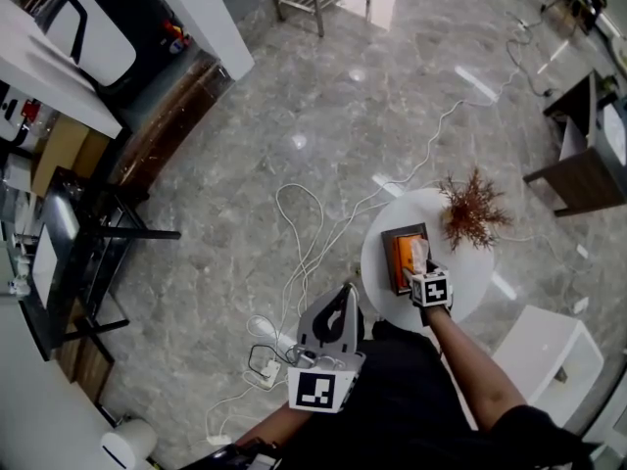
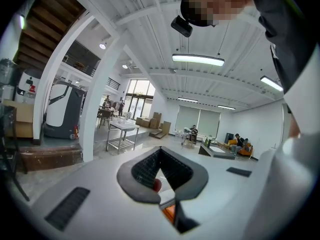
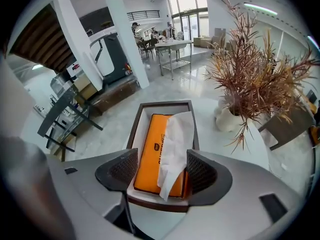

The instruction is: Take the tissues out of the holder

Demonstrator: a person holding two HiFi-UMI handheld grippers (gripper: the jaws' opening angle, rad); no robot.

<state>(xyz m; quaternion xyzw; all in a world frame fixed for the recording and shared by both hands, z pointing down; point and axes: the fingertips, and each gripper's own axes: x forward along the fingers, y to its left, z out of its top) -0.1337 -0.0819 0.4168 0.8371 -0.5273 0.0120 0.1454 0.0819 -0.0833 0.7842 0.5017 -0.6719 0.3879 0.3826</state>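
Note:
A dark-rimmed holder [image 3: 165,104] sits on the round white table [image 1: 472,274] and holds an orange tissue pack [image 3: 156,146]. One white tissue [image 3: 176,141] sticks up out of the pack and drapes toward me. My right gripper [image 3: 162,170] is open over the near end of the holder, with the tissue's loose end between its jaws, closer to the right pad; neither pad presses on it. In the head view this gripper [image 1: 418,268] hovers over the holder [image 1: 391,258]. My left gripper [image 2: 159,176] is shut and empty, held by my body [image 1: 342,300] above the floor.
A dried reddish plant [image 3: 252,76] in a white vase [image 3: 227,120] stands on the table right of the holder. White cables [image 1: 304,243] and a power strip [image 1: 263,362] lie on the marble floor to the left. A white box [image 1: 544,352] sits at lower right.

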